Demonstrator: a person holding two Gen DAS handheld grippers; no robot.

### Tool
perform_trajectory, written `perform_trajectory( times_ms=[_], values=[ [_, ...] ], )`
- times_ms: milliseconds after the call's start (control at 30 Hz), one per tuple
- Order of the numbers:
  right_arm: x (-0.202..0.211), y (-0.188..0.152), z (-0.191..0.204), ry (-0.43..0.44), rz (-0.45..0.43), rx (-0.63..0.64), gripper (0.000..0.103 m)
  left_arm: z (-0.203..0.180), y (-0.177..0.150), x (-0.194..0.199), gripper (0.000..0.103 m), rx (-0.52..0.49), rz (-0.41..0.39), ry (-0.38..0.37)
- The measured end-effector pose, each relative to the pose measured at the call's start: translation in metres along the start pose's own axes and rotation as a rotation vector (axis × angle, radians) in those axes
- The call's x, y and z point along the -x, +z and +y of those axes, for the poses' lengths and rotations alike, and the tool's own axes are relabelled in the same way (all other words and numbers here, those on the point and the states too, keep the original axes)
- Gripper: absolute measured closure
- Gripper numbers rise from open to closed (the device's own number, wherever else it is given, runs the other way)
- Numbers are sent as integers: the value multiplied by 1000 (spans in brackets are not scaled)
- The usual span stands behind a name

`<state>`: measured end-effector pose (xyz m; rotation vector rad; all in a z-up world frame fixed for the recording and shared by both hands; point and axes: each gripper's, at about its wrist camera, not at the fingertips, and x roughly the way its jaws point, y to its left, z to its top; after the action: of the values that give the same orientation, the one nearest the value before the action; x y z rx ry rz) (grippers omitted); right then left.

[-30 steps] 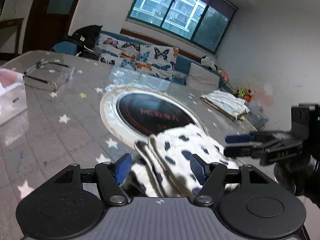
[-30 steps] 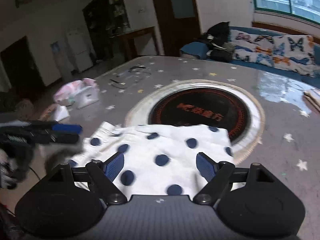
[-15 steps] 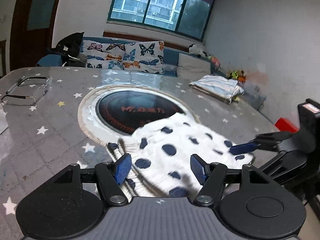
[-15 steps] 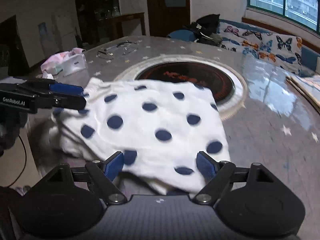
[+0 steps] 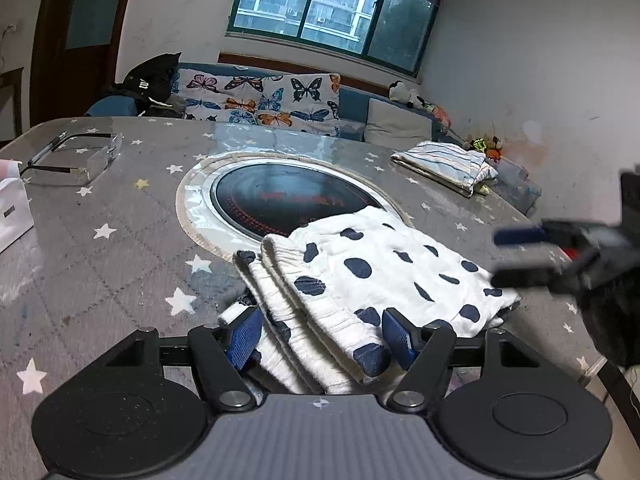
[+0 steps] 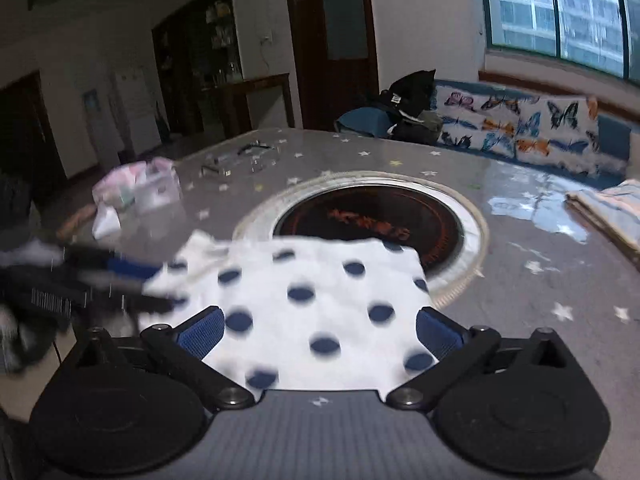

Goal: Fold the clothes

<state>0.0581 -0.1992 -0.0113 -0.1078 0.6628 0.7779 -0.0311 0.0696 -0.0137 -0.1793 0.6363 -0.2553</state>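
Observation:
A white garment with dark blue dots [image 5: 372,276] lies folded on the grey star-patterned table, its ribbed waistband toward me. My left gripper [image 5: 320,338] is open, its blue pads either side of the waistband edge. In the right wrist view the same garment [image 6: 312,300] lies flat between the open pads of my right gripper [image 6: 320,332]. The right gripper also shows in the left wrist view [image 5: 520,256] at the garment's right corner, jaws apart. The left gripper shows blurred in the right wrist view [image 6: 128,280] at the garment's left corner.
A round black hotplate [image 5: 288,204] is set in the table behind the garment. A folded striped cloth [image 5: 444,164] lies at the far right. Clear glasses [image 5: 76,160] and a white box [image 5: 12,204] sit at the left. A butterfly-print sofa [image 5: 260,100] stands beyond the table.
The garment has dropped from being held up and spread to lying folded on the table. Both grippers have drawn back toward the near edge, and the right gripper has moved away from the cloth.

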Motion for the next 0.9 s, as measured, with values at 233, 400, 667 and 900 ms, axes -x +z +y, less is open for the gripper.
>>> perform_trajectory(
  times_ms=[233, 400, 667, 900],
  values=[
    [-59, 32, -10, 2, 58, -57, 0, 1, -1, -1, 33, 7, 5, -4],
    [-97, 43, -11, -54, 139, -82, 0, 3, 0, -2, 32, 8, 9, -9],
    [-119, 56, -19, -136, 159, -108, 0, 6, -2, -1, 31, 26, 15, -21],
    [-77, 57, 5, -18, 63, 20, 0, 18, 5, 15, 30, 84, -22, -16]
  ],
)
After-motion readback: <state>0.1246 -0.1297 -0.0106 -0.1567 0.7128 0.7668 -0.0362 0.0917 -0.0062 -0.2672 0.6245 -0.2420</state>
